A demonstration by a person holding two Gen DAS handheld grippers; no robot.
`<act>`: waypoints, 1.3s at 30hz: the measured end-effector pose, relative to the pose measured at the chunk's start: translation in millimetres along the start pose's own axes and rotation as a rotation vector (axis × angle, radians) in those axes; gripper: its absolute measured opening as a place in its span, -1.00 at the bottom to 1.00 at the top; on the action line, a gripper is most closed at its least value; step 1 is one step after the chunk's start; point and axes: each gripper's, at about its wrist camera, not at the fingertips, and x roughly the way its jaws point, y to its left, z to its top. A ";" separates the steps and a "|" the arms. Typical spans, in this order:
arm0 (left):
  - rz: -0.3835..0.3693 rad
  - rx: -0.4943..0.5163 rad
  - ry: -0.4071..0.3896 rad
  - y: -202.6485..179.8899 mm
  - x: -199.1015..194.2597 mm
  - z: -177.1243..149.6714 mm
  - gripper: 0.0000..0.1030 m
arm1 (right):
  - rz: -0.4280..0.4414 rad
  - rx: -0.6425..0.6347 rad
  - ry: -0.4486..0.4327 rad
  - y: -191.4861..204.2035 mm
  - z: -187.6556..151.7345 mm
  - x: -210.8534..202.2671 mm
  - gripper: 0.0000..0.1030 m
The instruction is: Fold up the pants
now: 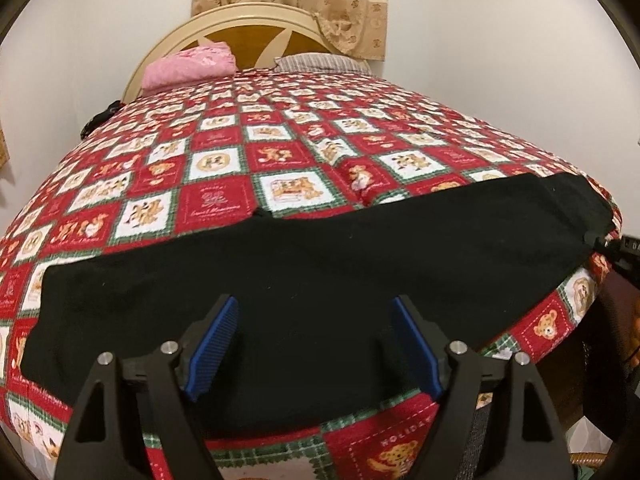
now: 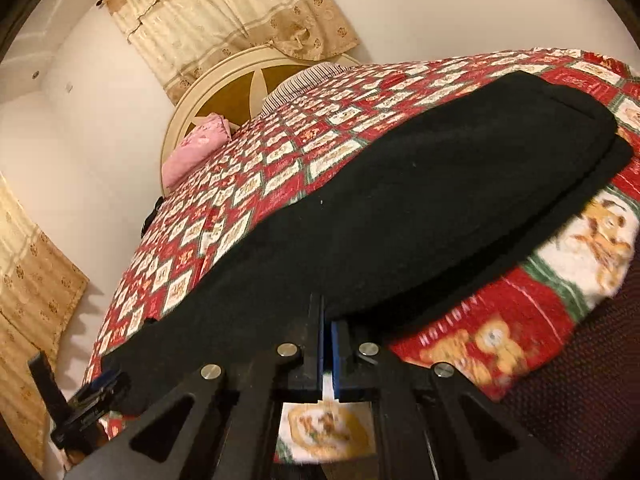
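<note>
We see the black pants [image 1: 320,264] spread flat along the near edge of the bed [image 1: 224,168] (teddy-bear quilt). Our left gripper [image 1: 316,344] hovers over them, fingers spread apart; our right gripper [image 2: 329,332] is pinched closed at their near edge.

Matt black cloth pants [image 1: 320,272] on a printed quilted cotton bedspread [image 1: 224,168]

left gripper [image 1: 314,344]: black frame | blue ribbed pads | silver screws | right gripper [image 2: 329,344]: same
</note>
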 end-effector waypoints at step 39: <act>-0.045 0.037 0.097 -63.7 51.0 4.3 0.74 | -0.425 0.092 -0.322 -105.1 79.1 -70.6 -0.93</act>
